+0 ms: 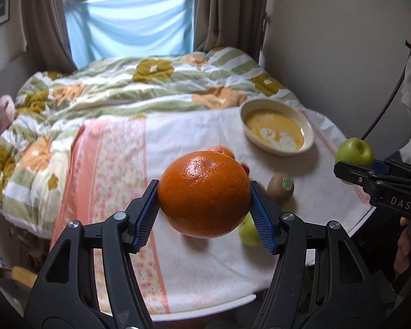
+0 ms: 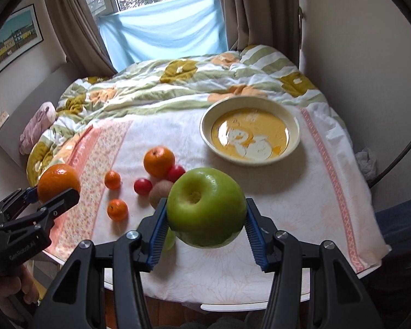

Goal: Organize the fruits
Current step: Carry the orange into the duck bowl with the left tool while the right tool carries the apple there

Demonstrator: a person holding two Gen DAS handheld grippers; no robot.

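— Tongs first: our left gripper [image 1: 204, 192] squeezes the big orange [image 1: 205, 192], and our right gripper [image 2: 205, 208] squeezes the green apple [image 2: 205, 205], both up off the cloth.

— And the bowl [image 2: 294, 134]?

— Empty, past the tongs. Small fruits [image 2: 117, 209] wait below us, so we've barely begun.

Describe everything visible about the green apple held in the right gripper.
The green apple is glossy and yellow-green, with its dimpled end turned toward the camera. It is clamped at its sides between the blue ribbed pads of the right gripper, lifted clear of the cloth-covered table, nothing else touching it. In the left wrist view it shows at the right edge, level with the cream bowl.
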